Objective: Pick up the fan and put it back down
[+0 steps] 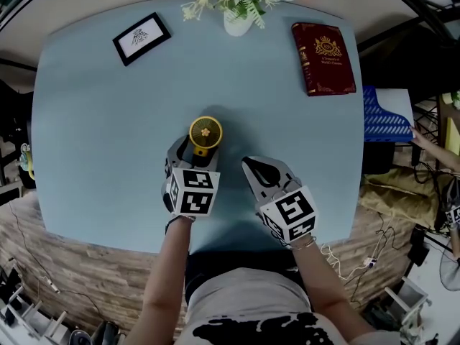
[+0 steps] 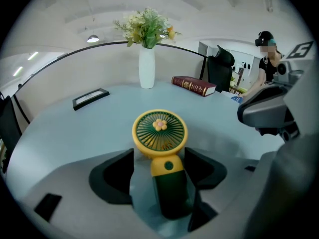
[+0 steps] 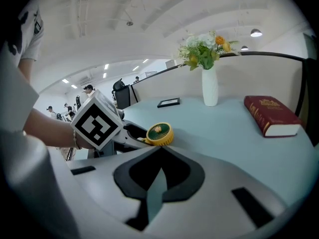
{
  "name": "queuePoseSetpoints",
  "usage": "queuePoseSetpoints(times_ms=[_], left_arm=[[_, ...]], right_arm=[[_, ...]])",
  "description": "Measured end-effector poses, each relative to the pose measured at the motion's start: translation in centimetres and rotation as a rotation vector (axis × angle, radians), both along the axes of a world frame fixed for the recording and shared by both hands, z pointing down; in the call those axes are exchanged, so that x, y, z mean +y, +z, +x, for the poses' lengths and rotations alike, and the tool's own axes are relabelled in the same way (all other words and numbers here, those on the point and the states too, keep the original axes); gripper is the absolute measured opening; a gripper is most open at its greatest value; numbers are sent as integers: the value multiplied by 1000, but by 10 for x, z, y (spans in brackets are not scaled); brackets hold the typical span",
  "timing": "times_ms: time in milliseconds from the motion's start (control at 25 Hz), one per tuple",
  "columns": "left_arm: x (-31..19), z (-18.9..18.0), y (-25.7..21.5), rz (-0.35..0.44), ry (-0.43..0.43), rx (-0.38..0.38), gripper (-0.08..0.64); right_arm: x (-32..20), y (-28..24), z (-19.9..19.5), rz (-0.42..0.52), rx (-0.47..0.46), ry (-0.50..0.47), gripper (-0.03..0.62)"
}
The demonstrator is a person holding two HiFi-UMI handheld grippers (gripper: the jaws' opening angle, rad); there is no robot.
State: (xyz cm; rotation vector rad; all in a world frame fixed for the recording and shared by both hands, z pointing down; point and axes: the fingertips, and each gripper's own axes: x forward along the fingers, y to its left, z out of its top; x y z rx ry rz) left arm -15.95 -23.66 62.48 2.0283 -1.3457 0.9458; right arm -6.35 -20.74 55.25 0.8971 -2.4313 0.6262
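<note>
A small yellow and dark green fan point(image 1: 205, 134) stands on the blue-grey table point(image 1: 93, 135), near the middle of its front half. Its round grille with a flower at the centre point(image 2: 159, 131) faces the left gripper view. My left gripper point(image 1: 196, 154) has a jaw on either side of the fan's dark handle point(image 2: 172, 193). A strip of table shows between the left pad and the handle, so the jaws are open around it. My right gripper point(image 1: 249, 167) rests a little to the right, its tips point(image 3: 159, 151) together with nothing between them. The fan point(image 3: 159, 134) shows beyond them.
A white vase of flowers point(image 1: 238, 19) stands at the table's far edge, a red book point(image 1: 323, 57) at the far right and a black picture frame point(image 1: 141, 38) at the far left. A blue object point(image 1: 384, 115) lies off the right edge. People stand in the background.
</note>
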Motion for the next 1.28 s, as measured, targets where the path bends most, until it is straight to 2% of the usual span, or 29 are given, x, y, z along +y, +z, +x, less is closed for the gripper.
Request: queuePoseSetpoints(times_ms=[40, 280, 560, 800, 1000, 1280], left_arm=[[1, 0, 0, -2, -6, 5, 324], [1, -6, -20, 42, -47, 29, 336], [6, -1, -65, 108, -93, 140, 336], [16, 17, -108, 176, -42, 211, 318], [24, 27, -154, 277, -17, 253, 229], [36, 37, -203, 365, 13, 307, 120]], right_arm=[[0, -1, 1, 2, 1, 0, 4], [2, -10, 3, 23, -2, 6, 5], [3, -39, 3, 68, -32, 13, 5], [14, -68, -3, 133, -46, -23, 5], [21, -108, -4, 220, -72, -20, 5], [31, -154, 1, 299, -119, -7, 5]])
